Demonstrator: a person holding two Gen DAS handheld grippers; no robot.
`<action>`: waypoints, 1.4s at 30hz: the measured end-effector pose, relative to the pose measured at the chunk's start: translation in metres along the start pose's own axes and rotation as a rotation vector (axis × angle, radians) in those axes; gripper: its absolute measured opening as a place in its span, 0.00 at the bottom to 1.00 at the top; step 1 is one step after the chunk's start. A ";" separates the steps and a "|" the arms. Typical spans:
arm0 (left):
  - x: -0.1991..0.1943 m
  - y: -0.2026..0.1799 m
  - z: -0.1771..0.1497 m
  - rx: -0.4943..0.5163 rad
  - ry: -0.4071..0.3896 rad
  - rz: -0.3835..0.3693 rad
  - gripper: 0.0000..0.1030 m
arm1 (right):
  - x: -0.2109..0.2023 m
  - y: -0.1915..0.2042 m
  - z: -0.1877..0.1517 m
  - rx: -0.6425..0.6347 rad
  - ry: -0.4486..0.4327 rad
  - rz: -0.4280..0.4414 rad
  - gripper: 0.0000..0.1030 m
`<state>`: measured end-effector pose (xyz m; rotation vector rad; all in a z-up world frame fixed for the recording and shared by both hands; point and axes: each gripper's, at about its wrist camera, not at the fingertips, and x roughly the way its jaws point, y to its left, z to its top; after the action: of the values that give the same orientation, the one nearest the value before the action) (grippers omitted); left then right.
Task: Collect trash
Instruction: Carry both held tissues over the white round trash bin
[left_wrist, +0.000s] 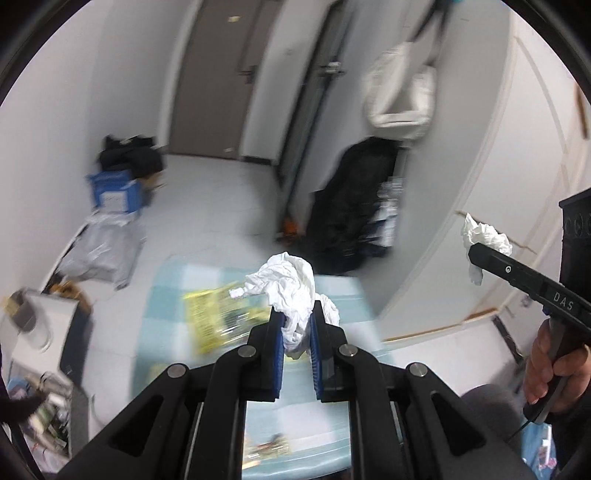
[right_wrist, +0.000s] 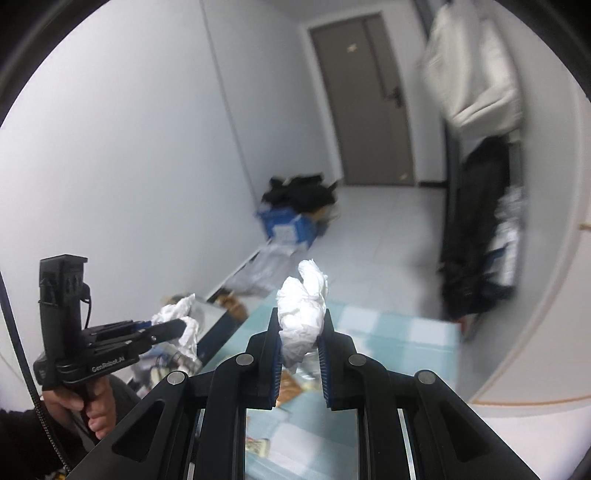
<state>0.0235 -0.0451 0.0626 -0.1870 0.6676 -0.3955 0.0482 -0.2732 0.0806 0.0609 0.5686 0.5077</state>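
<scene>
Our left tool (left_wrist: 295, 325) is clamped on a crumpled white tissue (left_wrist: 288, 284), held above the checked blue counter (left_wrist: 166, 332). Our right tool (right_wrist: 301, 332) pinches a second tissue wad (right_wrist: 303, 306) above the same counter.

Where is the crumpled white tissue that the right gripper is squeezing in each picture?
Left wrist view: the right gripper's tissue is at the right edge, pinched by the right gripper.
Right wrist view: same tissue at centre, between the blue pads.
Shared landmark: the blue box by the wall.
</scene>
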 end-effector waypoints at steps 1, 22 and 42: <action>0.001 -0.012 0.005 0.016 -0.002 -0.020 0.08 | -0.013 -0.006 0.001 0.005 -0.017 -0.014 0.16; 0.142 -0.244 -0.011 0.399 0.434 -0.411 0.08 | -0.169 -0.230 -0.179 0.579 -0.061 -0.425 0.16; 0.343 -0.276 -0.188 0.543 1.177 -0.326 0.08 | -0.036 -0.319 -0.356 0.937 0.261 -0.320 0.16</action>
<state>0.0674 -0.4465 -0.1952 0.5143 1.6535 -1.0027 -0.0243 -0.5990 -0.2635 0.7909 1.0154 -0.1004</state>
